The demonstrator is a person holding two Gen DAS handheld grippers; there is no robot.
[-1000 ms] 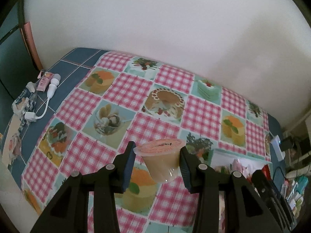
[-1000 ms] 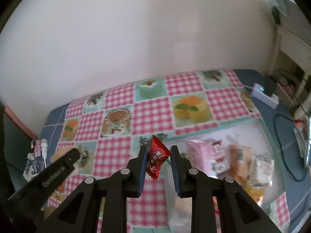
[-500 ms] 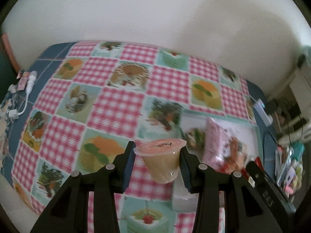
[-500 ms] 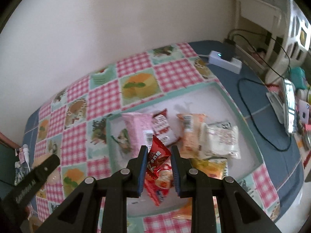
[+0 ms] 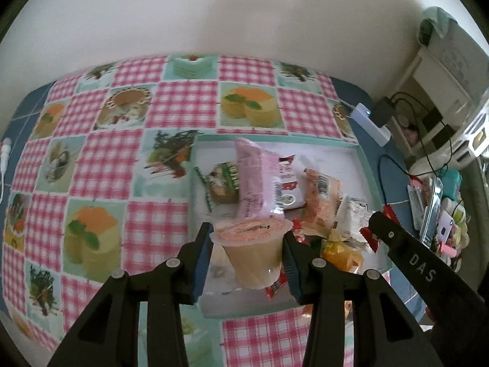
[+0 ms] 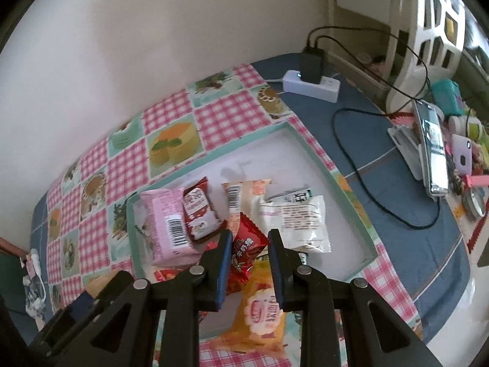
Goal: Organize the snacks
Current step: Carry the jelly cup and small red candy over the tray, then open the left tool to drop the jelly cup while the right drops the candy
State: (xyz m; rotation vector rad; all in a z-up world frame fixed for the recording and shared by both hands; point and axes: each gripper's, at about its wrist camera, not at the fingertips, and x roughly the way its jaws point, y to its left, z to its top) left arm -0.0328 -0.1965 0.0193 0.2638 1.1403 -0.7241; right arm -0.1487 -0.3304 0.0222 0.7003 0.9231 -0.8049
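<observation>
Landmark: the shallow teal-rimmed tray on the checked cloth over my worktop; every place below is told from it.

Left tongs: clamped on the jelly cup, pads pressing both sides under its rim, foil lid facing up. The cup hangs over the tray's near left corner, just this side of the pink packet lying inside.

Left change: a second ago this view showed only bare cloth far left of the tray, with the tray just peeping in at the edge. Now the tray fills the middle, so I have swung the cup across and slightly down.

Right tongs: fully closed on the red candy wrapper, pinched by its lower half. It hangs above the tray's near edge, over the orange packet, between the pink packet and the white packet.

Right change: earlier the tray sat low and right of the candy; now the candy is above its contents.

Unchanged: both grips; neither snack has slipped.

Meaning for the task: both carries look nearly finished. I judge that lowering and releasing come next, and the cup should go down upright on a bare patch.

Risk: the near end is crowded, so the cup may tip on a wrapper.
</observation>
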